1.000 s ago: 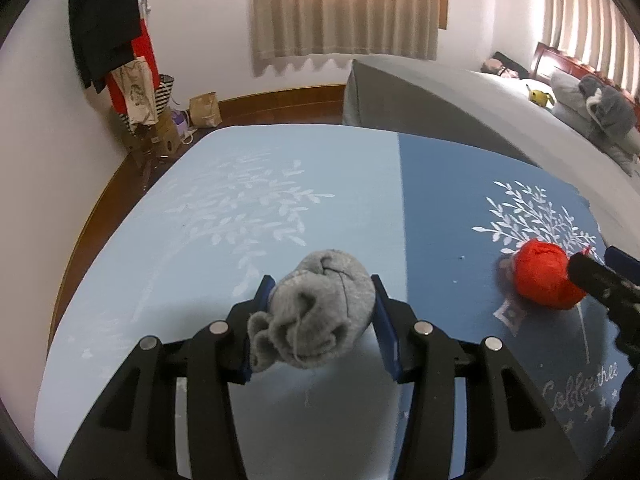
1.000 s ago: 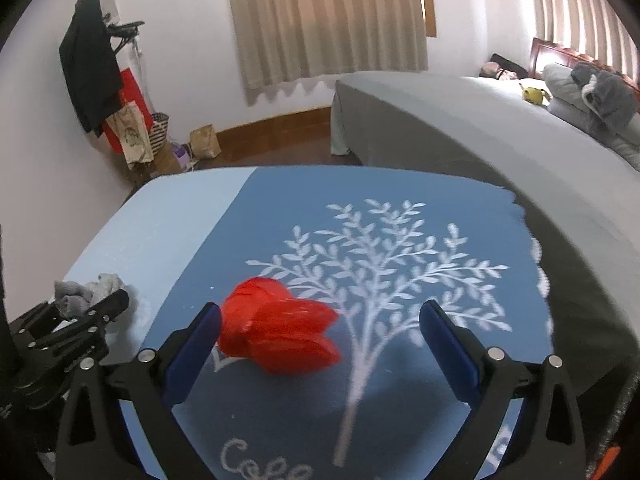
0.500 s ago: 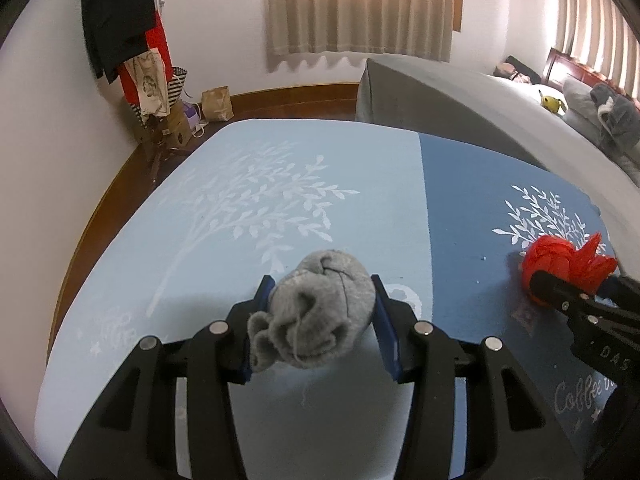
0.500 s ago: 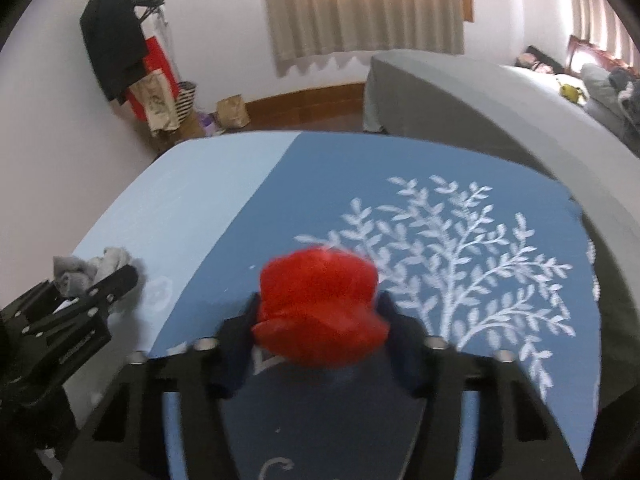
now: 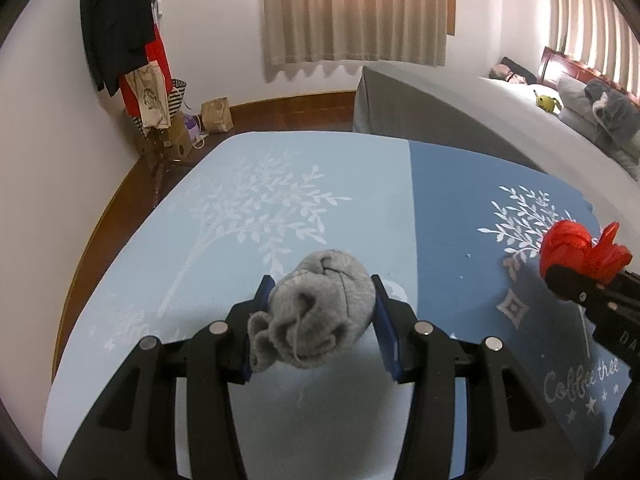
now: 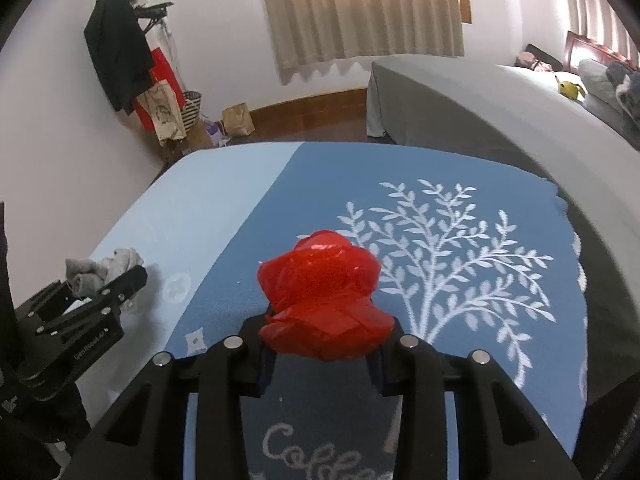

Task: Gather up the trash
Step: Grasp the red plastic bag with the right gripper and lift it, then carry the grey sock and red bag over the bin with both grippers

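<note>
My left gripper (image 5: pixel 320 320) is shut on a balled grey sock (image 5: pixel 316 316) and holds it above the light blue half of the tablecloth (image 5: pixel 280 200). My right gripper (image 6: pixel 320 344) is shut on a crumpled red plastic bag (image 6: pixel 320 304) and holds it above the dark blue half (image 6: pixel 440 240). The red bag also shows at the right of the left wrist view (image 5: pixel 576 252). The sock and left gripper show at the left of the right wrist view (image 6: pixel 100 272).
A grey-covered bed (image 5: pixel 460 108) stands beyond the table's far right edge. A coat rack (image 5: pixel 132 48) with clothes and bags stands in the far left corner, with a paper bag (image 5: pixel 218 114) on the wooden floor by the wall.
My right gripper closed on the red bag and lifted it off the cloth. My left gripper still holds the sock and has risen a little.
</note>
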